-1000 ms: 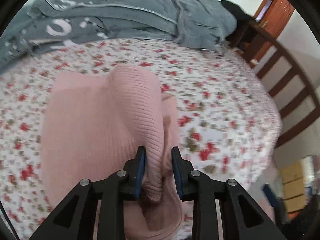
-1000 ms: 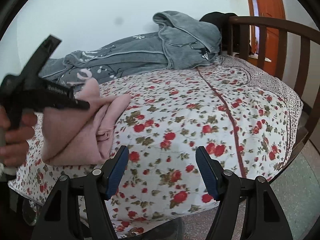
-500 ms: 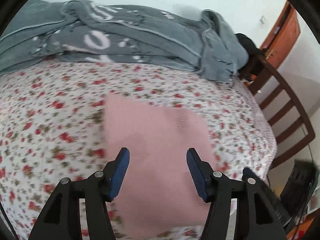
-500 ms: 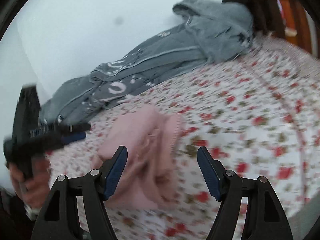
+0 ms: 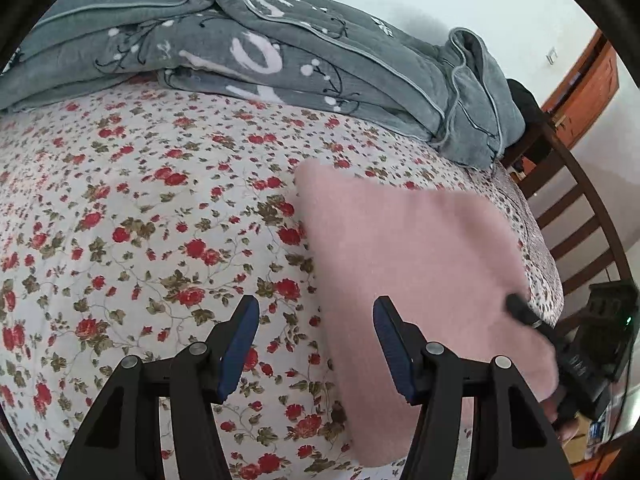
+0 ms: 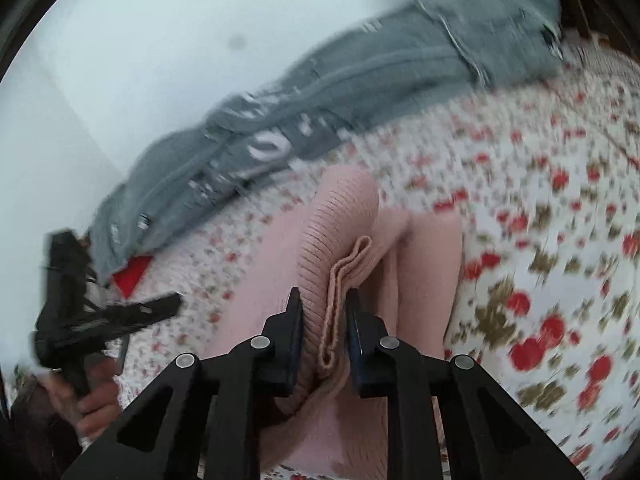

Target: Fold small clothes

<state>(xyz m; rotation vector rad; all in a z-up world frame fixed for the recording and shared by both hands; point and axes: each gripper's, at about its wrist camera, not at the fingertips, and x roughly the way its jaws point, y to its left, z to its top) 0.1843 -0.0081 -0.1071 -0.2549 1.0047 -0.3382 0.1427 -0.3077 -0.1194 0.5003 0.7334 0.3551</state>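
Note:
A pink ribbed knit garment [image 5: 412,248] lies on the flowered bedsheet [image 5: 132,232], near the bed's front edge. My left gripper [image 5: 316,344] is open and empty, hovering above the sheet just left of the garment. My right gripper [image 6: 324,328] is shut on a bunched fold of the pink garment [image 6: 340,240] at its near edge. The right gripper also shows in the left wrist view [image 5: 532,320] at the garment's right side. The left gripper shows in the right wrist view [image 6: 112,316], held in a hand at the far left.
A grey quilt [image 5: 260,48] is heaped along the back of the bed by the white wall. A dark wooden footboard with slats [image 5: 576,216] stands at the right. A small red item [image 6: 130,276] lies on the sheet by the quilt.
My left gripper let go of the pink garment, opened and drew away to the left. My right gripper moved in and shut on the garment's fold.

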